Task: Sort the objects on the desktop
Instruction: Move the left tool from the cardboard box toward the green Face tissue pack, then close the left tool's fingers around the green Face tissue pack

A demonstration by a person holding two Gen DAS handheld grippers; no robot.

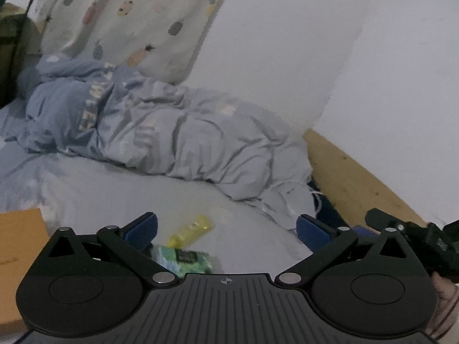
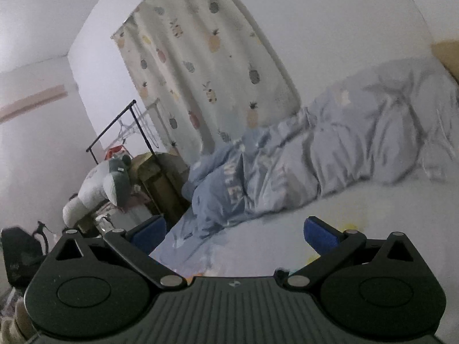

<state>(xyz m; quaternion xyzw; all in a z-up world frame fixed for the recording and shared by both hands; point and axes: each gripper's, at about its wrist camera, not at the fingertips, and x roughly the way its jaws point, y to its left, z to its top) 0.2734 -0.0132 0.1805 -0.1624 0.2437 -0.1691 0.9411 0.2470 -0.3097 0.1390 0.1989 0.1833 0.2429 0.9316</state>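
**Both grippers empty, stuff loose on the bed**

We've got the left gripper [image 1: 226,230] and right gripper [image 2: 235,233] spread wide, holding nothing. Yellow packet [image 1: 191,230] and green packet [image 1: 186,259] lie touching beside the orange box [image 1: 20,246], not inside. Can't tell progress.

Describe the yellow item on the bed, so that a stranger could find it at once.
Start from the rumpled blue-grey duvet and come down to the white sheet in front of it. Between the left gripper's open jaws lies a small translucent yellow packet. The packet below it is green.
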